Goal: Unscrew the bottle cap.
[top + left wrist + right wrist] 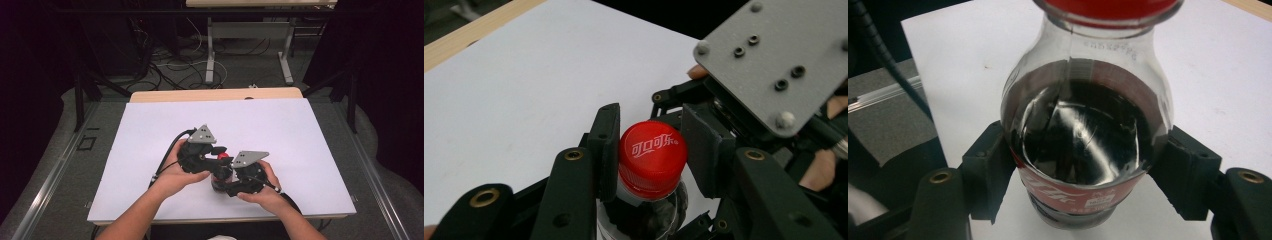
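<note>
A small clear cola bottle (1083, 135) with dark drink and a red label stands upright on the white sheet (280, 130). Its red cap (652, 152) carries white lettering. My left gripper (655, 141) comes at the cap from above and is shut on it, one black pad on each side. My right gripper (1088, 167) is shut on the bottle's lower body, its pads pressing the label band from both sides. In the high view the cap (223, 156) peeks out between the left gripper (220, 161) and the right gripper (220, 182), both held by hands near the table's front.
The white sheet covers most of the wooden table (215, 94), with bare white room left, right and behind the bottle. The right gripper's grey plate (774, 60) sits close to the cap's upper right. Table legs and cables (190, 65) lie on the floor beyond.
</note>
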{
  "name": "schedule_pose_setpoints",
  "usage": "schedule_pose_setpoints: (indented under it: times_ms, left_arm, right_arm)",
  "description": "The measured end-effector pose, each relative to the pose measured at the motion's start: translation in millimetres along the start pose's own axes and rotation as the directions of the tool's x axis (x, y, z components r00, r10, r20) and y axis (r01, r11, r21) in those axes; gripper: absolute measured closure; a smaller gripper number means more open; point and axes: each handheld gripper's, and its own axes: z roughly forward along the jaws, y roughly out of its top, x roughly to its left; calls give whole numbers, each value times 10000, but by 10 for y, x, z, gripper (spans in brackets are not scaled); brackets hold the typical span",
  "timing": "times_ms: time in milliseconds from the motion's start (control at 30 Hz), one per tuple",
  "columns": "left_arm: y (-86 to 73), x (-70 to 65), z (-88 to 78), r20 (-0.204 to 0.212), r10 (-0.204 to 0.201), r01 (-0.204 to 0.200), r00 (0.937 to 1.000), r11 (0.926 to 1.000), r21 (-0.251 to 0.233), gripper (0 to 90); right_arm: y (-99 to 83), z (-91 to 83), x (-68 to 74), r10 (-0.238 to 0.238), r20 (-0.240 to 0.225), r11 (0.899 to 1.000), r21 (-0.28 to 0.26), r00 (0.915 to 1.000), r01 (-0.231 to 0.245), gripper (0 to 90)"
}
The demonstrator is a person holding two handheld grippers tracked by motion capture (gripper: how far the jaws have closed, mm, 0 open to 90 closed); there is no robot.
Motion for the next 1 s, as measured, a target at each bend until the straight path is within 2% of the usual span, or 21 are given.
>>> schedule_pose_setpoints:
  times_ms: [67, 133, 233, 300, 367, 433, 567, 600, 700, 733, 800, 833, 1000]
  left_arm:
    - [-4, -53, 29, -537, -207, 203, 9983, 9998, -77, 610]
    - [-10, -103, 51, -926, -235, 220, 9954, 9996, -177, 611]
    - [-1, -116, 63, -999, -301, 279, 9945, 9993, -232, 609]
    - [5, -101, 54, -774, -434, 401, 9961, 9982, -437, 599]
    - [16, -73, 23, -271, -603, 586, 9978, 9966, -585, 521]
    - [24, -44, -16, 17, -622, 622, 9981, 9960, -645, 482]
    - [26, 30, -56, 521, -186, 214, 9985, 9983, -536, 457]
    - [21, 48, -59, 644, -133, 169, 9978, 9983, -550, 453]
    - [3, 86, -68, 894, 393, -365, 9952, 9988, -329, 464]
    - [-2, 99, -67, 928, 691, -672, 9933, 9975, -232, 471]
    - [-14, 110, -65, 973, 920, -918, 9910, 9958, -66, 488]
    - [-17, 127, -61, 959, 938, -939, 9910, 9956, -34, 491]
    - [-25, 163, -43, 1471, 919, -921, 9848, 9957, -55, 579]
  right_arm:
    - [-5, 5, -14, -29, 159, 10000, 90, 9999, 27, 307]
    - [-12, 11, -22, 34, 239, 10000, 92, 9997, -37, 307]
    - [-17, 4, -37, 105, 291, 9999, 98, 9995, -108, 307]
    - [-14, -6, -41, 113, 255, 9999, 40, 9996, -114, 307]
    - [-9, -19, -42, 127, 205, 9999, -52, 9997, -126, 306]
    - [-9, -26, -50, 137, 222, 9999, -58, 9997, -136, 306]
    - [-12, -27, -57, 57, -70, 10000, -10, 10000, -57, 306]
    - [-12, -25, -50, 35, -22, 10000, -31, 10000, -35, 306]
    - [-8, -19, -37, -25, -154, 10000, -58, 9999, 24, 306]
    - [-7, -21, -32, -36, -150, 10000, -78, 9999, 35, 306]
    - [-3, -25, -24, -59, -256, 10000, -61, 9997, 57, 305]
    - [0, -27, -28, -94, -361, 10000, -33, 9993, 93, 306]
    - [-2, -17, -17, -94, -331, 9999, -54, 9994, 92, 306]
